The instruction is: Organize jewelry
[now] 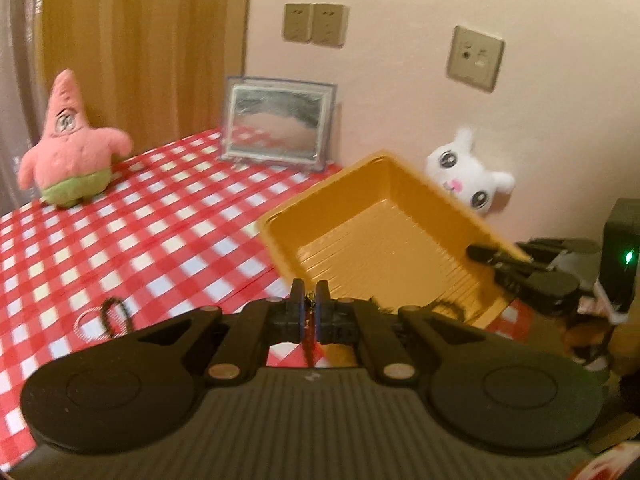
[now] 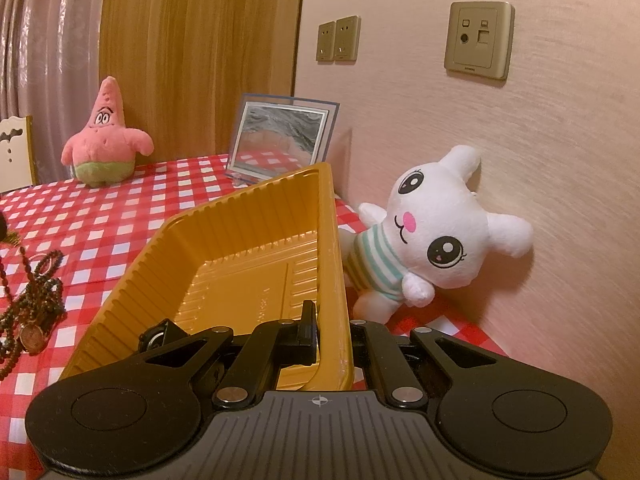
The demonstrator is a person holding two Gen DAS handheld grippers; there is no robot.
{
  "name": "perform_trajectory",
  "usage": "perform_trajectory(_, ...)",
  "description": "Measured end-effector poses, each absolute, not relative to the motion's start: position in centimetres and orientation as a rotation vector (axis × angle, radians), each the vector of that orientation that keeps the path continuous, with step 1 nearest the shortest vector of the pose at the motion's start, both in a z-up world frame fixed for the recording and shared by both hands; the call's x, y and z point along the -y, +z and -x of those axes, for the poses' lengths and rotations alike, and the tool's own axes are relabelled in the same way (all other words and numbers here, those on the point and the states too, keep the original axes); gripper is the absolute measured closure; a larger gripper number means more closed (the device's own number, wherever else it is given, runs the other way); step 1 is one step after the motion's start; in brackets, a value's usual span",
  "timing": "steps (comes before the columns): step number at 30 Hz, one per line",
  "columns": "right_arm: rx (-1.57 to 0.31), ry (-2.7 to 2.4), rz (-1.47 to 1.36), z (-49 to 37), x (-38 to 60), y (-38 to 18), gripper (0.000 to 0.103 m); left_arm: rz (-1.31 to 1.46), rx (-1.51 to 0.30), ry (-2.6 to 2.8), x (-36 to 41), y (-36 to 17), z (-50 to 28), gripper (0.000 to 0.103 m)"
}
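Checkered tablecloth [image 2: 120,216], pink starfish plush [image 2: 106,136], white bunny plush [image 2: 432,232] behind tilted yellow tray [image 2: 240,248]

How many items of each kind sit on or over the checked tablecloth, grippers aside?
Plush toys: 2 (pink star, white bunny)
Picture frames: 1
Yellow trays: 1
Bead-jewelry piles: 1
Chains pinched in left gripper: 1
Total: 6

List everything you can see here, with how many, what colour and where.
tray: one, yellow, tilted up, edge held
bead necklaces: a heap, dark, on the cloth left of the tray
thin chain: one, gold, pinched
starfish toy: one, pink, far left
bunny toy: one, white, against the wall
picture frame: one, clear, at the back
tablecloth: one, red-white check
left claw: shut on the chain
right claw: shut on the tray
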State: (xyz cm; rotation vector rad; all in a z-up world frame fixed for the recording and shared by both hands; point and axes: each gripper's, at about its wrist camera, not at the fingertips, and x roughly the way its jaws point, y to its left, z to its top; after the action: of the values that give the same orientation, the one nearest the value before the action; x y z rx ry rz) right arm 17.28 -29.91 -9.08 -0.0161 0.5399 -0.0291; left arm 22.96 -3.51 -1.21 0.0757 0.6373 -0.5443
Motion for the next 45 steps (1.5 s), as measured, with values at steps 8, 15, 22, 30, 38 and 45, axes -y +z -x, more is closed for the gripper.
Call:
perform_trajectory(8, -0.534, -0.02, 0.011, -17.4, 29.7, -9.0, 0.099, -0.065, -0.609, -0.66, 7.7, -0.6, -23.9, 0.099)
perform_trajectory(15, -0.529, -0.009, 0.007, -17.7, 29.9, -8.9, 0.098, -0.04, -0.663, -0.736, 10.9, -2.2, -25.8, 0.099)
perform_trajectory(22, -0.53, -0.006, 0.001, -17.8, 30.1, -8.9, 0.098, -0.063, -0.719, -0.747, 12.7, -4.5, -27.3, 0.099)
perform_trajectory(30, -0.531, -0.006, 0.002, -17.8, 30.1, -8.9, 0.098, -0.019, -0.764, -0.722, 13.1, -5.8, -28.7, 0.095)
perform_trajectory(38, -0.531, -0.008, 0.001, -17.8, 30.2, -9.2, 0.099, 0.05, -0.702, -0.585, 7.7, -3.3, -27.7, 0.084)
perform_trajectory(45, -0.523, -0.007, 0.003, -18.1, 30.1, -9.1, 0.099, 0.04, -0.721, -0.372, 1.3, -3.6, -26.1, 0.083)
